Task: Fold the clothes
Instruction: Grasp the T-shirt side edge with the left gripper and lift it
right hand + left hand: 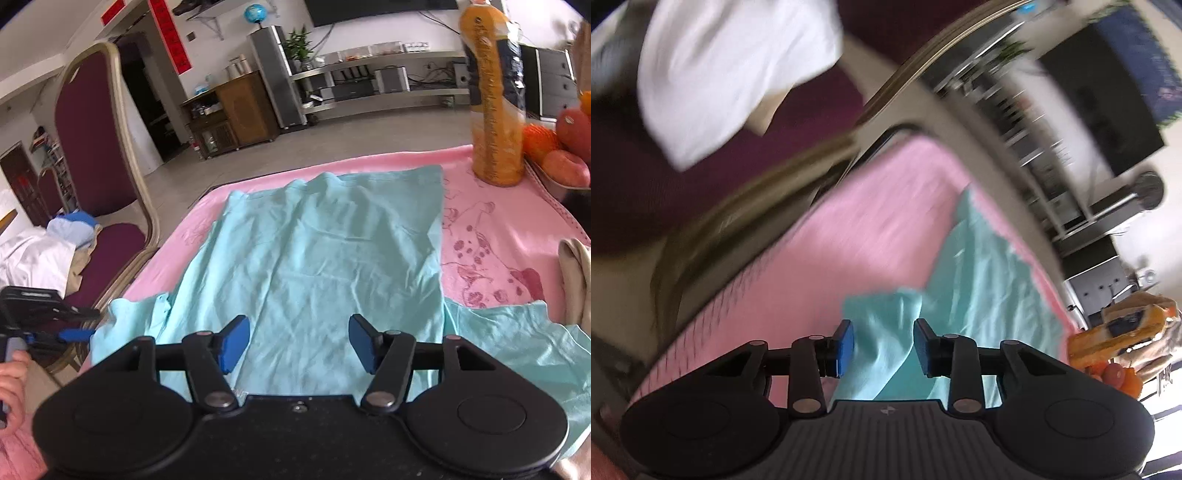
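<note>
A light teal T-shirt [325, 258] lies spread flat on the pink blanket [498, 229] that covers the table, with one sleeve out to each side near me. My right gripper [299, 343] hovers over the shirt's near hem, open, with nothing between its blue pads. My left gripper [884, 347] is at the shirt's left sleeve. A raised fold of the teal cloth [882, 354] sits in the gap between its pads, which stand apart from it. In the right wrist view the left gripper [79, 334] shows at the sleeve's edge, held by a hand [11, 384].
An orange drink bottle [495, 103] and a tray of fruit [569, 147] stand at the table's far right corner. A beige cloth [576, 280] lies at the right edge. A maroon chair [92, 129] at the left holds white clothes [37, 258].
</note>
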Demonstrator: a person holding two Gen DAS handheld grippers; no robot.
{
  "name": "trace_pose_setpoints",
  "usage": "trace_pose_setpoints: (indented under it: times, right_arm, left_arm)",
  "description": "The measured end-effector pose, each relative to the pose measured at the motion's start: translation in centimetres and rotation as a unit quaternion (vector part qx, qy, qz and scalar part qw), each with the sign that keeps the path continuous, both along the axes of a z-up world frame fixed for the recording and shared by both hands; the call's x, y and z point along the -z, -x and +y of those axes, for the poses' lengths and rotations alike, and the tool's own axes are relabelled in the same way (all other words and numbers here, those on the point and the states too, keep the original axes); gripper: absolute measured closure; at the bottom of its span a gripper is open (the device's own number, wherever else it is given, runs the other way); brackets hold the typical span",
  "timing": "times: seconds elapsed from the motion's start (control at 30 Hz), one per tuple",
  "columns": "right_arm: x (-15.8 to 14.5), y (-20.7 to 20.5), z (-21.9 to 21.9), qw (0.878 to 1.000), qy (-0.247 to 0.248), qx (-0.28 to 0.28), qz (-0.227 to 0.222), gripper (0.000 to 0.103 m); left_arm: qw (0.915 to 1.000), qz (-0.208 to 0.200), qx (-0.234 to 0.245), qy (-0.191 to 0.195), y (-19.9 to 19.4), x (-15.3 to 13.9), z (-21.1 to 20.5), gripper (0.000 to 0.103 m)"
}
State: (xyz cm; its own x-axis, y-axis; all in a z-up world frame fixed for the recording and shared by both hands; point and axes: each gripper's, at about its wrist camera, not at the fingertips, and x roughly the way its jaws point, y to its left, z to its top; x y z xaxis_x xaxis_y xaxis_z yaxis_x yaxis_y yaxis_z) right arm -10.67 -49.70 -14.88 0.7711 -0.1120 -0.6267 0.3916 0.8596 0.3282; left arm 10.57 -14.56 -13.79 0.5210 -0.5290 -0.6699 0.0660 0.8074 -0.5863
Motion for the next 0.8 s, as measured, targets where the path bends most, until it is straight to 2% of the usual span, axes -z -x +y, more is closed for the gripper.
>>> trace_pose_setpoints:
  times: [0.07, 0.13, 0.2, 0.3, 0.37, 0.57, 0.67, 0.7, 0.73, 0.8]
  right_arm:
    - [0.2, 0.0, -0.2, 1.000, -0.004, 0.006, 0.003, 0.045]
    - [0.3, 0.1, -0.4, 1.000, -0.005, 0.012, 0.007, 0.045]
    - [0.4, 0.1, -0.5, 1.000, -0.005, 0.016, 0.008, 0.044]
    - [0.4, 0.2, -0.7, 1.000, -0.007, 0.021, 0.005, 0.044]
    - [0.4, 0.2, -0.7, 1.000, -0.007, 0.022, 0.004, 0.044]
    - [0.5, 0.1, -0.7, 1.000, -0.003, 0.021, 0.008, 0.044]
    - [0.5, 0.1, -0.7, 1.000, 0.001, 0.023, 0.011, 0.044]
    - [0.5, 0.1, -0.8, 1.000, 0.003, 0.024, 0.011, 0.044]
    - [0.5, 0.1, -0.8, 1.000, 0.004, 0.026, 0.011, 0.044]
    - [0.5, 0.1, -0.9, 0.999, 0.008, 0.029, 0.011, 0.044]
  left_arm:
    - [0.9995, 0.023, -0.005, -0.021, -0.4, 0.8, -0.3, 0.069]
    - [0.9972, 0.066, -0.014, -0.030, -1.0, 2.1, -0.2, 0.069]
    - [0.9943, 0.090, -0.038, -0.043, -1.3, 2.9, 0.4, 0.069]
    - [0.9923, 0.097, -0.070, -0.033, -1.0, 3.0, 1.8, 0.069]
    - [0.9915, 0.094, -0.078, -0.044, -1.3, 2.9, 1.8, 0.069]
    - [0.9925, 0.076, -0.038, -0.088, -2.6, 3.5, -0.6, 0.073]
    - [0.9918, 0.055, -0.019, -0.114, -2.8, 3.4, -2.1, 0.085]
    - [0.9918, 0.045, -0.013, -0.119, -2.6, 3.2, -2.4, 0.101]
    - [0.9918, 0.035, -0.008, -0.123, -2.4, 3.0, -2.7, 0.103]
    - [0.9865, -0.008, -0.025, -0.162, -1.3, 1.8, -3.0, 0.103]
